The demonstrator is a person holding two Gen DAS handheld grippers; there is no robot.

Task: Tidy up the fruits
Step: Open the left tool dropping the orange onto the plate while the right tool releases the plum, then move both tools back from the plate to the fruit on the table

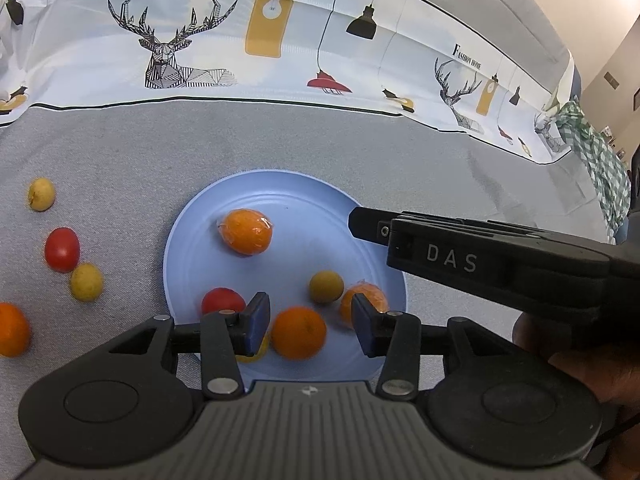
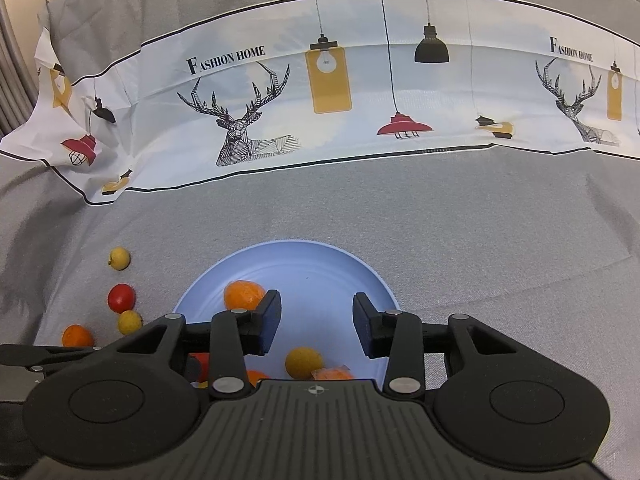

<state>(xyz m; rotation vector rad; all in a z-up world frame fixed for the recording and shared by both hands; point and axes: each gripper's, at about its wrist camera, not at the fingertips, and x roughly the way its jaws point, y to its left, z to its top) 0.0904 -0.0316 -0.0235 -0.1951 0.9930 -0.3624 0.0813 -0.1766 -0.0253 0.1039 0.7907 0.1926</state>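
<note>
Two hand-held grippers hang over my blue plate (image 1: pixel 192 240), each with a moderate gap between its blue pads and nothing clamped. From my left hand-held gripper (image 1: pixel 311 322), a bare orange (image 1: pixel 298 333) lies on the plate's near part in the gap, touching neither pad as far as I can tell; a red tomato (image 1: pixel 222 300) sits just behind the left pad, and a wrapped orange (image 1: pixel 374 294) behind the right pad. A yellow-green fruit (image 1: pixel 326 287) rests just beside that wrapped one, and another wrapped orange (image 1: pixel 247 232) lies farther back on the plate. My right hand-held gripper (image 2: pixel 316 322) reaches in over the plate's right rim, empty, with only bare plate showing between its pads. Off the plate to the left, on the grey cloth (image 1: pixel 120 160) over the counter, I see an orange (image 1: pixel 12 330), a yellow fruit (image 1: pixel 86 282), a tomato (image 1: pixel 62 249) and another yellow fruit (image 1: pixel 41 194). Farthest back runs a printed band (image 1: pixel 200 40) with deer and lamps.
</note>
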